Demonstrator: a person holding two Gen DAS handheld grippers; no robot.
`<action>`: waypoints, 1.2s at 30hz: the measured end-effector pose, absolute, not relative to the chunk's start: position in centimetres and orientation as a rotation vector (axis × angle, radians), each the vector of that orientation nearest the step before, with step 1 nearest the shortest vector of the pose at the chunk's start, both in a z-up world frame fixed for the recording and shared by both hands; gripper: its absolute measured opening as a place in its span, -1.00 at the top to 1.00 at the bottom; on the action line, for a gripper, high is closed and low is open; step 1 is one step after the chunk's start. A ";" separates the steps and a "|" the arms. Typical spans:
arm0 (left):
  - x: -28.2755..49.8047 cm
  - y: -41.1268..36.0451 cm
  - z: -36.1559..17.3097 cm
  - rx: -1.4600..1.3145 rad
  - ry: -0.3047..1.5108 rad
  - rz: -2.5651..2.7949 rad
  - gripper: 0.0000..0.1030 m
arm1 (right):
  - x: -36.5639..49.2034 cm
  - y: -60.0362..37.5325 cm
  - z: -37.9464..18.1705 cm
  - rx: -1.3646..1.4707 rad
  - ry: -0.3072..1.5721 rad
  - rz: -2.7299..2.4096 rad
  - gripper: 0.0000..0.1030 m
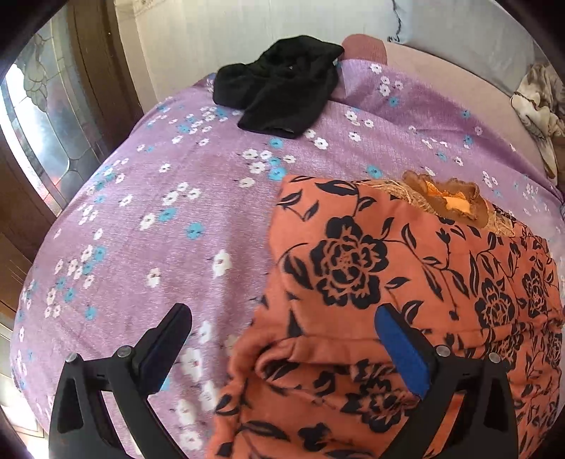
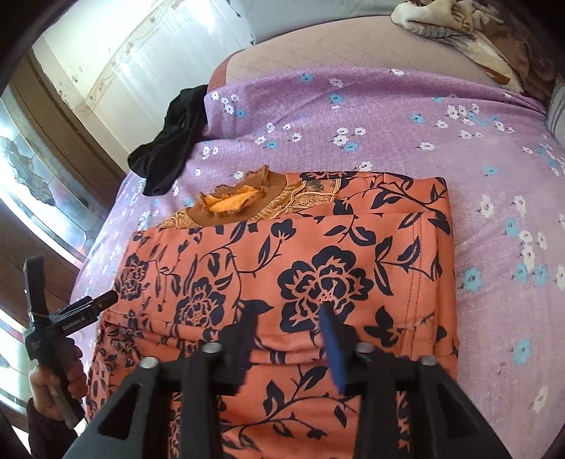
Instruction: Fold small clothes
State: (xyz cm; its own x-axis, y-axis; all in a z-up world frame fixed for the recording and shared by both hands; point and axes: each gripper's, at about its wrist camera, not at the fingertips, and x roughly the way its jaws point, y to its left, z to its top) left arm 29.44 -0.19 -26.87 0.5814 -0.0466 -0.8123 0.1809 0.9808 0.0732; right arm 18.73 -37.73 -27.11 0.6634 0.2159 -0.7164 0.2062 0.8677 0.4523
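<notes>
While the orange top [image 2: 282, 268] lies folded into a rough rectangle on the bed, we see its black flower print facing up and its brown ruffled collar [image 2: 233, 201] showing at the far edge. From the right wrist view a stitched hem runs down the top's right side, and a fold crosses it nearer to us. Our right gripper [image 2: 293, 317] hangs over the near middle of the top; its jaws stand apart with nothing gripped, one blue pad blurred above the cloth. Whether the tips touch the fabric we cannot tell. Our left gripper [image 1: 282, 317] stands wide open over the top's left edge, one finger over the orange cloth and the other over the sheet [image 1: 159, 212], holding nothing. In the right wrist view that same gripper appears at the left, held by a hand [image 2: 53, 388] beside the top. The sheet is purple with small white and blue flowers and spreads around the top on all sides. A black garment [image 1: 279, 84] lies crumpled at the far edge of the sheet, well apart from the top. Beyond it we see a pale wall, a wooden door frame with patterned glass at the left, and a patterned blanket [image 2: 459, 21] bunched at the far right.
</notes>
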 end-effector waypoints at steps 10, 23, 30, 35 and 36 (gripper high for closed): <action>17.8 11.9 -27.9 0.010 1.030 -0.126 -1.00 | 7.1 -38.3 -28.3 0.604 0.876 0.001 -0.67; 10.5 12.1 -31.4 -0.041 1.245 -0.174 -0.80 | -2.7 -42.0 -27.8 0.661 0.856 -0.112 -0.67; 9.1 9.6 -31.3 -0.002 1.212 -0.238 0.01 | -6.3 -43.2 -30.0 0.719 0.950 -0.137 -0.67; 9.4 8.7 -30.8 0.007 1.221 -0.263 0.19 | -7.3 -42.2 -32.1 0.777 1.009 -0.084 -0.66; 9.5 8.8 -30.9 -0.012 1.229 -0.277 -0.02 | -7.2 -41.8 -32.6 0.790 1.026 -0.065 -0.64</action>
